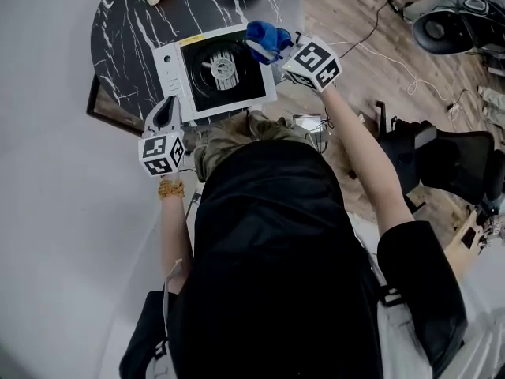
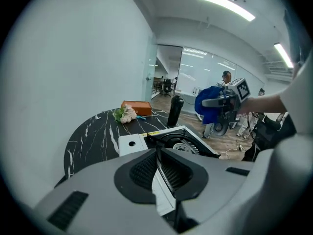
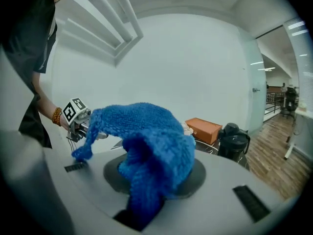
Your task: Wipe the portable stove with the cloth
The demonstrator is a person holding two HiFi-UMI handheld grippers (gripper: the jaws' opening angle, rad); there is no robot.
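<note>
The portable stove (image 1: 245, 85) is a flat square unit with a white casing and a recessed black top. A round metal burner (image 1: 222, 65) with radiating ribs sits in its middle. It sits on a round worktop (image 1: 134, 38) of glossy black stone streaked with white veins.

The cloth (image 3: 146, 136) is a thick, bright blue piece with a loose, nubbly knit. The right claw (image 3: 151, 177) is clamped on a bunched fold of it, and the rest flops over the dark ribbed pads. In the head view the cloth (image 1: 267, 38) hangs by the stove's far right corner; whether it touches the casing I cannot tell.

The left claw (image 2: 157, 168) has its jaws pressed together with nothing between them. Its tip (image 1: 166, 115) lies at the stove's near left corner, and contact there is unclear.

At the far side of the worktop are a small bunch of pale flowers (image 2: 126, 114), an orange rectangular box (image 2: 137, 107) and a tall black flask (image 2: 174, 110).

A plain pale wall curves past the worktop on the left. To the right is wood-plank floor (image 1: 355, 14) with trailing cables (image 1: 394, 61) and a black chair (image 1: 450, 160). Glass partitions (image 2: 205, 67) and long ceiling light strips (image 2: 225, 5) close off the room beyond.
</note>
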